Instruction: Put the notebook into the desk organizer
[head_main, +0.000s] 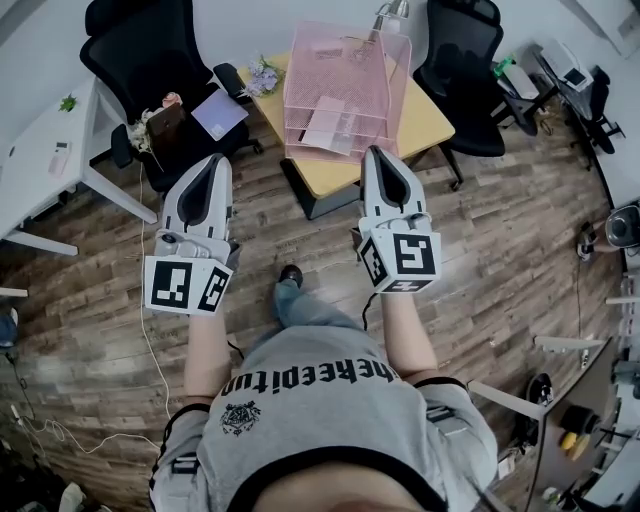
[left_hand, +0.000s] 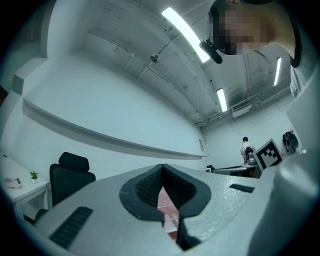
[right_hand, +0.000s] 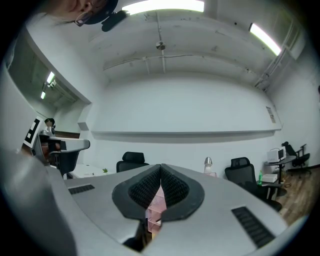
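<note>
Just ahead of L hand-held gripper (head_main: 213, 160): notebook (head_main: 220, 113)

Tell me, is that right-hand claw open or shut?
Shut: in its own view the right gripper has its two ribbed pads pressed together at the tip, holding nothing.

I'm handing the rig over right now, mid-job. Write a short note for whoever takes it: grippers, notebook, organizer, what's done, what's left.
Left gripper: shut, empty, held in the air short of the desk.
Right gripper: shut, empty, tip near the desk's front edge.
Desk organizer: pink mesh, upright on the desk straight ahead; a pale flat item lies in a lower tier.
Notebook: a lavender one on the black chair left of the desk, apart from both grippers.
Done: nothing visible, unless the pale item is the notebook; cannot tell.
Left: probably grasp the lavender notebook and slide it into the organizer.
</note>
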